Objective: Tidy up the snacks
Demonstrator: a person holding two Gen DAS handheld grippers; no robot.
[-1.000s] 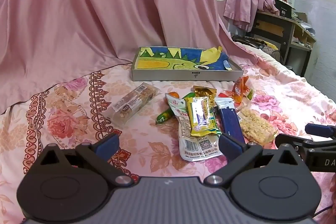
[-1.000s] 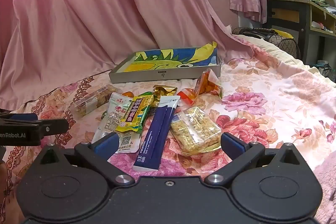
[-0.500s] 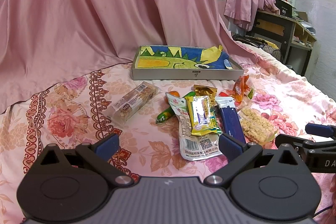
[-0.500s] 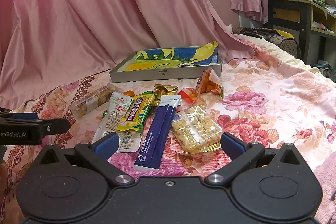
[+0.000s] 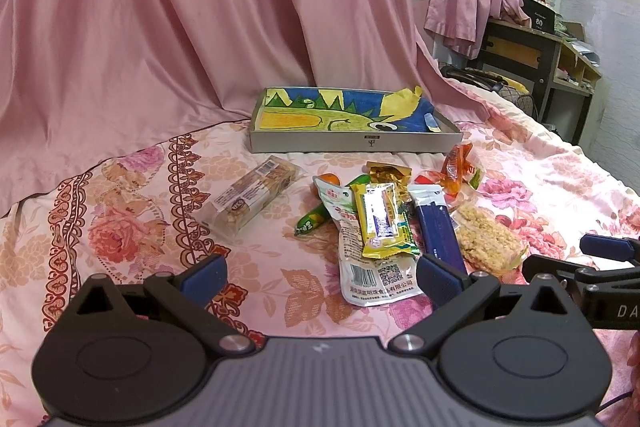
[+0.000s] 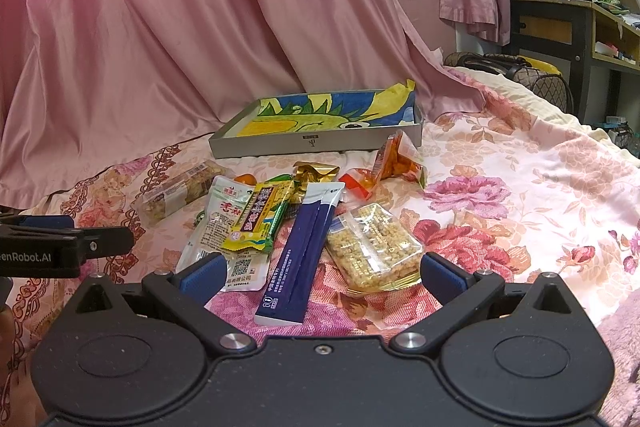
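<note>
The snacks lay in a loose pile on the flowered bed (image 6: 520, 187), just in front of a shallow grey tray (image 6: 316, 143) lined with a dinosaur drawing. A long navy-blue packet (image 6: 306, 247) lay flat, its long axis running from the right hand-held gripper (image 6: 320, 273) toward the tray, beside a clear-wrapped puffed-rice bar (image 6: 372, 247). Both the left hand-held gripper (image 5: 320, 277) and the right hovered released, holding nothing.

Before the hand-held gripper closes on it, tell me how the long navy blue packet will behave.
The navy blue packet looks flat and thin, so it will probably flex or droop if pinched at one end. Its glossy film may slip. Its far end leans on the yellow snack bar, which a lift might nudge.
</note>
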